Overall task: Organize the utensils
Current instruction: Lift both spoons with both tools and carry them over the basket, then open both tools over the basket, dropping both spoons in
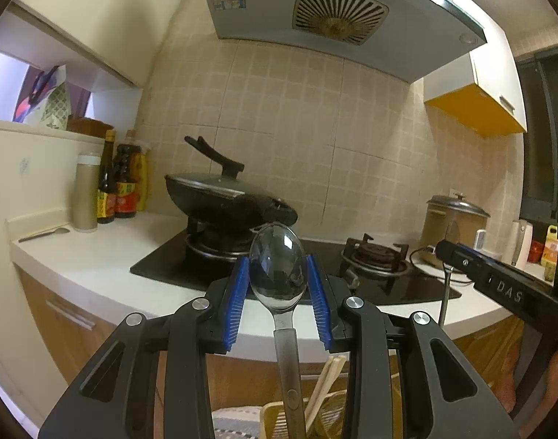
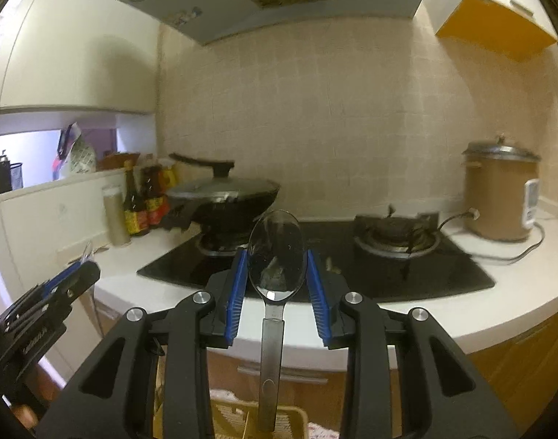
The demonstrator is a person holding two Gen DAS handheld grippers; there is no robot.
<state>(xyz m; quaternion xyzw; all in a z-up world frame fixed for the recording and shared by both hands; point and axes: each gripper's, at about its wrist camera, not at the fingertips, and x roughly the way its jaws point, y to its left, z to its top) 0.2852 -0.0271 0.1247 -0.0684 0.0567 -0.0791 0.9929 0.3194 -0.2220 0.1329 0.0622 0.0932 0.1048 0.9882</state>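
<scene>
Left claw (image 1: 278, 285) around spoon (image 1: 278, 270)

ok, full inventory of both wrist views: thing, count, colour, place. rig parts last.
shiny steel spoon: 2, silver, one clamped bowl-up in each gripper
woven utensil basket: 1, yellow, below the grippers
wooden chopsticks: a few, tan, in the basket
black lidded wok: 1, black, on the left burner
glass gas hob: 1, black, set in the white counter
rice cooker: 1, tan with steel lid, right of the hob
sauce bottles: several, dark and yellow, left of the wok
range hood: 1, grey, above the hob
left gripper: 1, black with blue pads
right gripper: 1, black with blue pads
</scene>
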